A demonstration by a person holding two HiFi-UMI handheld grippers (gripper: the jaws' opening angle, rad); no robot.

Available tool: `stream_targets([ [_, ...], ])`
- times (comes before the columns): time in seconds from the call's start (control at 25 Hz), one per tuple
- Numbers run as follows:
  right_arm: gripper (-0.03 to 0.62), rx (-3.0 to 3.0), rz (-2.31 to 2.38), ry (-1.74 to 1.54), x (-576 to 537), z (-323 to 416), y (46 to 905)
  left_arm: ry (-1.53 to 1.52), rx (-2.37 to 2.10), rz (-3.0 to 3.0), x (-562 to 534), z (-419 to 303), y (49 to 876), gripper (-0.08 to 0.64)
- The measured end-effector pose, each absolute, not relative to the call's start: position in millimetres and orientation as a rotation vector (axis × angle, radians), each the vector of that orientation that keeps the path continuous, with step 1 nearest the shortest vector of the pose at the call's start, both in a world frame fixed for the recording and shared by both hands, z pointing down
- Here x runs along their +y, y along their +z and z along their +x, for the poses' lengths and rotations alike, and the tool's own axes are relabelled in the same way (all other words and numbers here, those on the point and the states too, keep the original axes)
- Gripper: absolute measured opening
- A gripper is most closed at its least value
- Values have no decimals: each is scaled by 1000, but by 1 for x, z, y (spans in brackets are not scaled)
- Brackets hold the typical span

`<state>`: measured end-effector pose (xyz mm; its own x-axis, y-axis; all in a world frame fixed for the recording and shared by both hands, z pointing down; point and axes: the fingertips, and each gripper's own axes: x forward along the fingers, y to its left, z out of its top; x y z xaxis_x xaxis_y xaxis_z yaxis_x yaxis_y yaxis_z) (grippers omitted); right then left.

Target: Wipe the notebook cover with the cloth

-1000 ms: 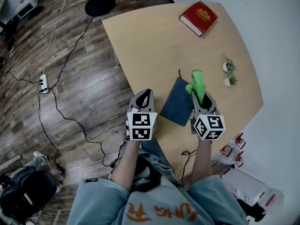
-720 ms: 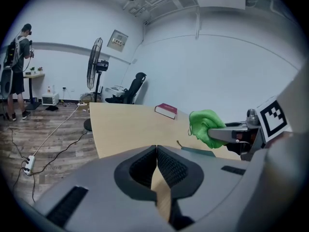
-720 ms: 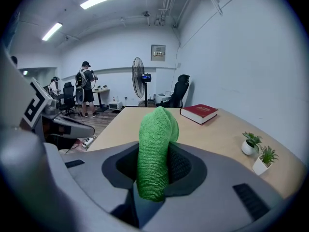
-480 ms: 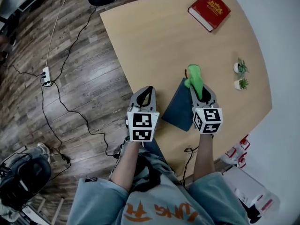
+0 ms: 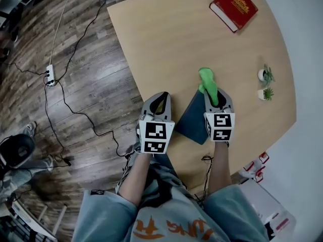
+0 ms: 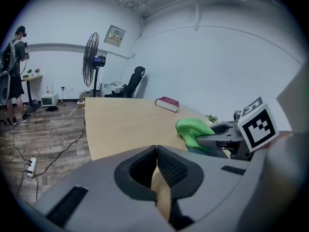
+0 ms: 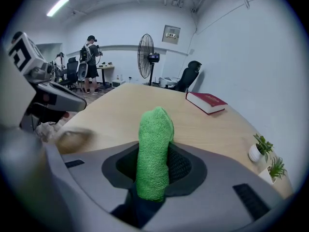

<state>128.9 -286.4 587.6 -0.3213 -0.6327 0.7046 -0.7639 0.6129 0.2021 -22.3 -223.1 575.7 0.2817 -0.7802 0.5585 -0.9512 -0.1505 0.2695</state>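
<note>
Right gripper (image 5: 212, 95): jaws are clamped on a green cloth (image 5: 206, 78), which is pinched at one end so that the other end sticks out past the fingertips.
Cloth position: the free end is held at the far right corner of the notebook (image 5: 193, 118) (contact with the cover cannot be confirmed from these views).
Notebook: a dark blue cover is seen lying flat on the counter (image 5: 166, 39) near its near edge, between the two grippers and partly under the right one; no title or label can be read on it.
Left gripper (image 5: 160, 99): jaws are pressed together with nothing between them; it is held at the counter's edge, just left of the notebook.
Marker cubes: black-and-white square patterns are carried on the left cube (image 5: 156, 136) and the right cube (image 5: 220, 126); no letters are shown.
Red book (image 5: 234, 7): laid closed at the far right of the counter, well apart from the notebook; gold print is visible on its cover but is too small to be read.
Potted plants: two small white pots (image 5: 266, 75) (image 5: 267, 93) are set near the counter's right edge.
Shirt: orange print is seen on the person's front, only partly in view and not legible.
Floor: a white power strip (image 5: 49, 75) with trailing cables is seen on the wood boards.
</note>
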Motion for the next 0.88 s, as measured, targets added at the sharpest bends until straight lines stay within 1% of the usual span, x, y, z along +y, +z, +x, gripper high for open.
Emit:
stream_targets([
  [0.88, 109, -2031, 1030, 161, -245, 114, 594, 378, -1546, 1955, -189, -27, 583, 21],
])
